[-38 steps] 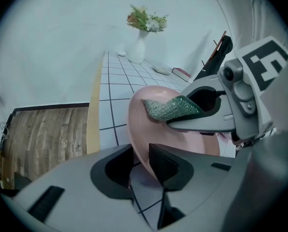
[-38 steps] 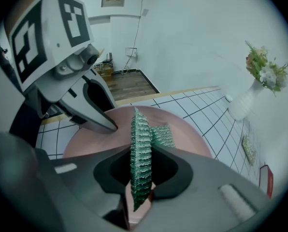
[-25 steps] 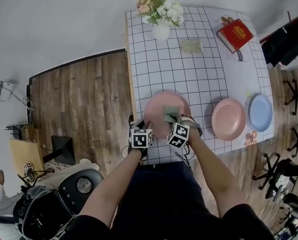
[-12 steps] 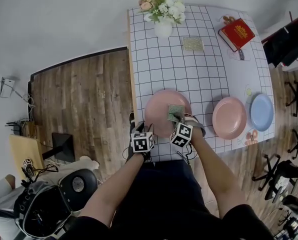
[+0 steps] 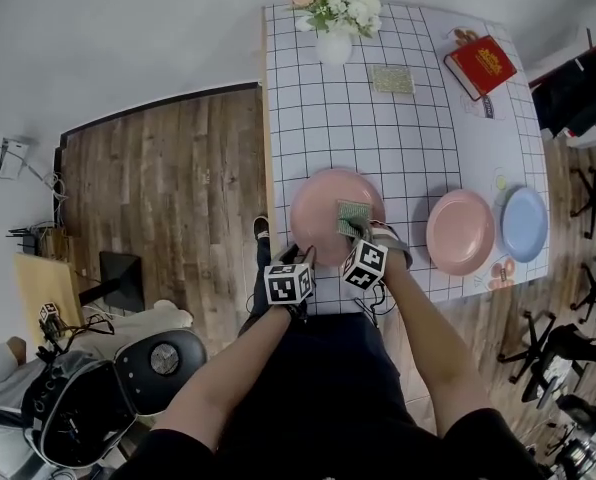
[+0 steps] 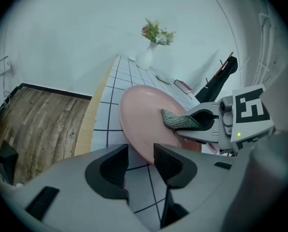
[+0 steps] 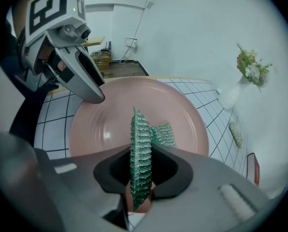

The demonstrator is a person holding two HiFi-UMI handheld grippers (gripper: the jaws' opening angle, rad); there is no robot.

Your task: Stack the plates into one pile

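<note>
The left tongs [image 6: 140, 162], having just been opening, are gaping empty at the big pink plate's [image 5: 323, 208] near-left rim on the worktop [image 5: 378, 138]. The right tongs [image 7: 140, 173] are clenching a green pad [image 7: 140, 144] over it, nearer the small pink plate [image 5: 460, 232] and blue plate [image 5: 524, 224] lying right.

The jaws of the left gripper [image 6: 140, 161], just opened, are seen apart at 6 o'clock, with the near rim of the pink plate [image 6: 144, 112] in the gap, unpressed. At 3 o'clock the right gripper [image 6: 185, 124] is clamped on a green woven pad [image 6: 170, 117] over the plate. A vase of flowers [image 6: 148, 57] is seen at 12 o'clock on the gridded table [image 6: 104, 124].
</note>
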